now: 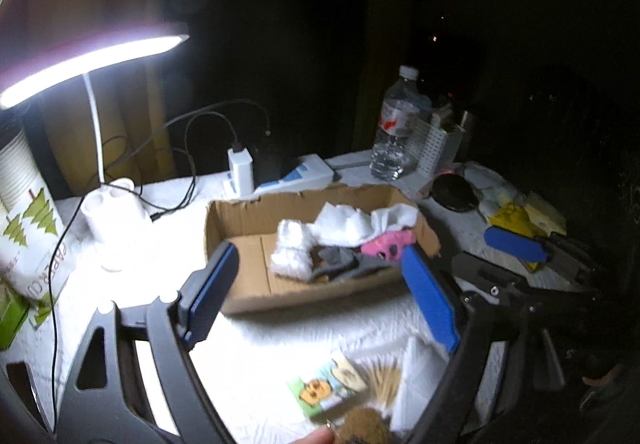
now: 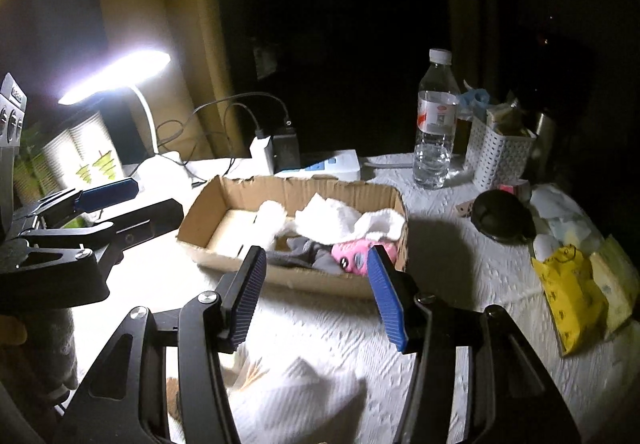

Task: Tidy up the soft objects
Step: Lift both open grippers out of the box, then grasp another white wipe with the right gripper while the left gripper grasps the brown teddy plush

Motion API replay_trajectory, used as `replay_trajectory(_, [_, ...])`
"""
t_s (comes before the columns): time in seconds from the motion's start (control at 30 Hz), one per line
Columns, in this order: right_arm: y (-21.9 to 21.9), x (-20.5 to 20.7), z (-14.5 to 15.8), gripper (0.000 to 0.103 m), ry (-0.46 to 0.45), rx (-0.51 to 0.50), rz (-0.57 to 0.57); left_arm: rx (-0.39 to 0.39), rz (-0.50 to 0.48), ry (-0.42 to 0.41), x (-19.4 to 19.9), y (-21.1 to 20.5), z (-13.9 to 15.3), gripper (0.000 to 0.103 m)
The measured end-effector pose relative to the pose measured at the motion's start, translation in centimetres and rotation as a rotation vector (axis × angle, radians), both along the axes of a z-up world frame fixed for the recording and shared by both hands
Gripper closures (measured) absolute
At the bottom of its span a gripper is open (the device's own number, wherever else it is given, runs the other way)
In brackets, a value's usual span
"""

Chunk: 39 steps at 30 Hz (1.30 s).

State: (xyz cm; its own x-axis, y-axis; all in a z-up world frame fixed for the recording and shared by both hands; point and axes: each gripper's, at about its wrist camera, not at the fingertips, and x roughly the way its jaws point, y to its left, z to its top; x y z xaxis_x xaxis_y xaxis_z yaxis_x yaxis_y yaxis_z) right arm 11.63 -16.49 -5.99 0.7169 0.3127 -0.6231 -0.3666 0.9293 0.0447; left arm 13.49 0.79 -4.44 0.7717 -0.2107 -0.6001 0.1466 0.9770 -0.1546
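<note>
Now both empty and well apart in the jaws: left gripper [image 1: 320,292] and right gripper [image 2: 316,296], above the desk [image 2: 460,284] before the cardboard box [image 2: 248,188], with white cloths [image 2: 340,220], grey socks [image 2: 304,258], pink toy [image 2: 354,256] lying inside
</note>
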Motion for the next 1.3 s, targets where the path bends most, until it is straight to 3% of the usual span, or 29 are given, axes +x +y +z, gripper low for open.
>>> replay_trajectory(0.5, [-1.3,-5.2,-2.8,0.047,0.051,-0.003,0.037,-0.004,0.025,0.084,-6.1,-1.3,-3.9,0.018])
replay_trajectory(1.3, [-1.5,-6.0,-11.0,0.047,0.249,0.050,0.026,0.019,0.037,0.230,-9.5,-1.2,-11.9,0.018])
